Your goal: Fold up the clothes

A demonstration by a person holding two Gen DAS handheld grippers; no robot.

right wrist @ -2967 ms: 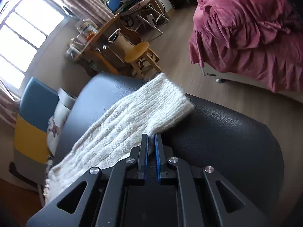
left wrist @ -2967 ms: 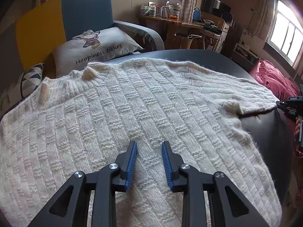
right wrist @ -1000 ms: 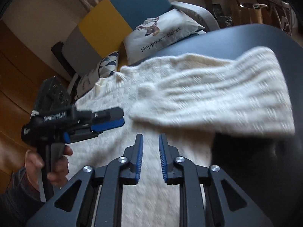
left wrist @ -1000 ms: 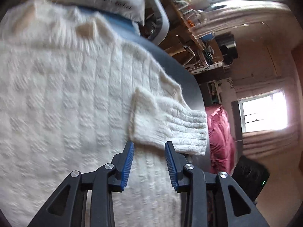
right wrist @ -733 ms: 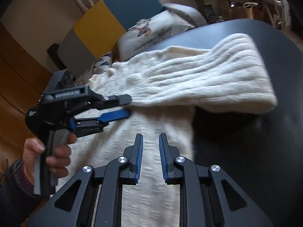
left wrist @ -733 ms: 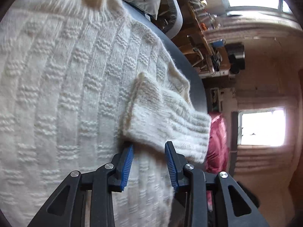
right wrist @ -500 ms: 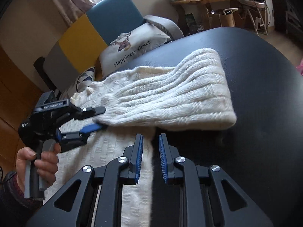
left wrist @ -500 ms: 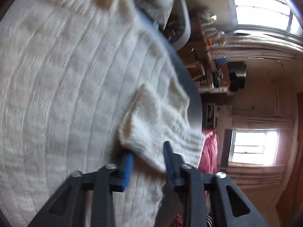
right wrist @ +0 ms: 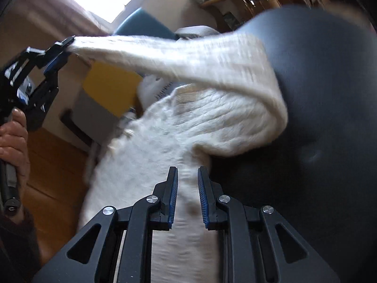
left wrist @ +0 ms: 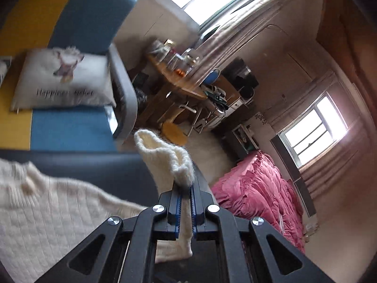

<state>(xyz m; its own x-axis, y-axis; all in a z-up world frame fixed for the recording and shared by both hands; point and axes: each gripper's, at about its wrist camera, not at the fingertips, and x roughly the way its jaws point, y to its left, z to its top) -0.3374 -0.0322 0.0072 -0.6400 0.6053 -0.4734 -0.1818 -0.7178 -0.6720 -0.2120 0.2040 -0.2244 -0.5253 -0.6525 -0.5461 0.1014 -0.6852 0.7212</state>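
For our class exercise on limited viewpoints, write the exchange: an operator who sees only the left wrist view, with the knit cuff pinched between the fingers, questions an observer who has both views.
Operator: My left gripper is shut on the sleeve cuff. How does the sleeve run behind it?
Observer: In the right wrist view the sleeve stretches in the air from your gripper to the sweater, above the knit.
Operator: Where is the right gripper?
Observer: The right gripper sits low over the sweater body, jaws slightly apart, gripping nothing.
Operator: What lies beside the sweater there?
Observer: The dark padded surface, bare on that side.
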